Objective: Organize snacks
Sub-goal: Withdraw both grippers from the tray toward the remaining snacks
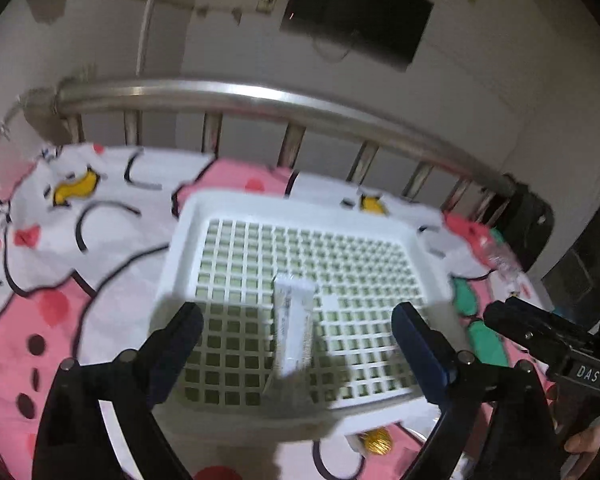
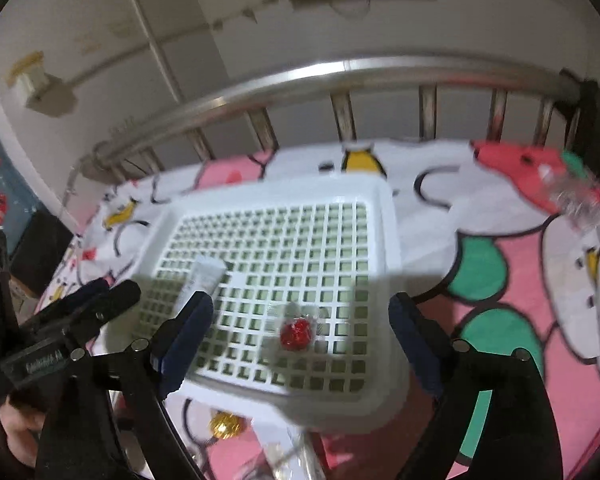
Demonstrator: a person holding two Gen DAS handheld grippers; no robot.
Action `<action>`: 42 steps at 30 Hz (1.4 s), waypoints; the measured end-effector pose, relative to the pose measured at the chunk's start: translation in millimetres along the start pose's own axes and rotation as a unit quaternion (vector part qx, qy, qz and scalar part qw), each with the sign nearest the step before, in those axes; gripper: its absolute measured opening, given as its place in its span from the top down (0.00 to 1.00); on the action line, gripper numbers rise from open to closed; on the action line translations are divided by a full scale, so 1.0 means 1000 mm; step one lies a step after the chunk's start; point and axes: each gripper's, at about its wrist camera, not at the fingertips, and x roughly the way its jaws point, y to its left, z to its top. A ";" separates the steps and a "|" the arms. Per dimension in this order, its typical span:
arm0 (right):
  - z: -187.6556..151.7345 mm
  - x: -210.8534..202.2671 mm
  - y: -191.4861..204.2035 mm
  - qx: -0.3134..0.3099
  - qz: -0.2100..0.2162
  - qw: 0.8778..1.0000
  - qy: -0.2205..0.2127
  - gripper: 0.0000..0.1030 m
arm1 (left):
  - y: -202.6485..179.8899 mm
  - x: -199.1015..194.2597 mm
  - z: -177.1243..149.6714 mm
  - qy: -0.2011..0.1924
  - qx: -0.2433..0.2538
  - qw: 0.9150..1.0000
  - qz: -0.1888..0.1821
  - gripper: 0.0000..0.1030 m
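Note:
A white lattice basket [image 1: 188, 236] [image 2: 388, 240] sits on the cartoon bedsheet. A white snack stick [image 1: 294, 328] [image 2: 204, 276] is in mid-air or lying over the basket floor, blurred, between my left gripper's fingers [image 1: 298, 334], which are open. My right gripper [image 2: 300, 324] is open above the basket's near part; a red candy in clear wrap [image 2: 296, 334] lies between its fingers, in the basket. A gold-wrapped candy [image 1: 378, 442] [image 2: 226, 424] lies on the sheet just in front of the basket.
A metal bed rail [image 1: 260, 98] [image 2: 340, 72] runs behind the basket. A clear crinkled wrapper [image 1: 500, 256] [image 2: 576, 196] lies on the sheet at the far right. More clear-wrapped snacks [image 2: 284, 456] lie near the front edge. The right gripper also shows in the left wrist view [image 1: 540, 332].

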 end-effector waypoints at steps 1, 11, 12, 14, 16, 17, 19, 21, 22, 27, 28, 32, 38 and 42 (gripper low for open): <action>0.000 -0.010 0.003 -0.005 0.004 1.000 -0.010 0.11 | -0.001 -0.012 0.002 -0.012 0.005 1.000 -0.002 0.03; -0.043 -0.122 0.038 -0.069 0.039 0.991 -0.109 0.00 | -0.015 -0.120 -0.015 -0.090 0.046 0.994 -0.048 0.00; -0.050 -0.132 0.041 -0.071 0.046 0.990 -0.116 0.00 | -0.016 -0.128 -0.020 -0.096 0.050 0.993 -0.047 0.00; -0.059 -0.146 0.045 -0.072 0.055 0.988 -0.124 0.00 | -0.019 -0.142 -0.029 -0.101 0.057 0.992 -0.058 0.00; -0.069 -0.159 0.047 -0.073 0.065 0.986 -0.131 0.00 | -0.021 -0.155 -0.039 -0.101 0.064 0.990 -0.071 0.00; -0.074 -0.164 0.048 -0.074 0.071 0.986 -0.134 0.00 | -0.022 -0.160 -0.044 -0.102 0.067 0.990 -0.076 0.00; -0.082 -0.172 0.050 -0.076 0.077 0.985 -0.137 0.00 | -0.024 -0.169 -0.054 -0.101 0.070 0.989 -0.086 0.00; -0.092 -0.179 0.050 -0.081 0.075 0.984 -0.138 0.00 | -0.026 -0.176 -0.065 -0.099 0.079 0.988 -0.091 0.00; -0.095 -0.180 0.050 -0.083 0.073 0.984 -0.137 0.00 | -0.026 -0.178 -0.071 -0.097 0.085 0.987 -0.093 0.00; -0.116 -0.182 0.045 -0.090 0.075 0.986 -0.120 0.00 | -0.026 -0.178 -0.097 -0.074 0.112 0.987 -0.087 0.00; -0.119 -0.181 0.044 -0.094 0.072 0.986 -0.117 0.00 | -0.026 -0.174 -0.101 -0.065 0.119 0.987 -0.087 0.00; -0.134 -0.171 0.039 -0.114 0.050 0.987 -0.098 0.00 | -0.019 -0.155 -0.113 -0.034 0.133 0.988 -0.071 0.00; -0.147 -0.141 0.021 -0.103 0.029 0.993 -0.057 0.00 | -0.002 -0.118 -0.123 0.009 0.126 0.991 -0.045 0.00; -0.148 -0.122 0.011 -0.083 0.035 0.995 -0.035 0.00 | 0.002 -0.098 -0.127 0.035 0.129 0.991 -0.032 0.00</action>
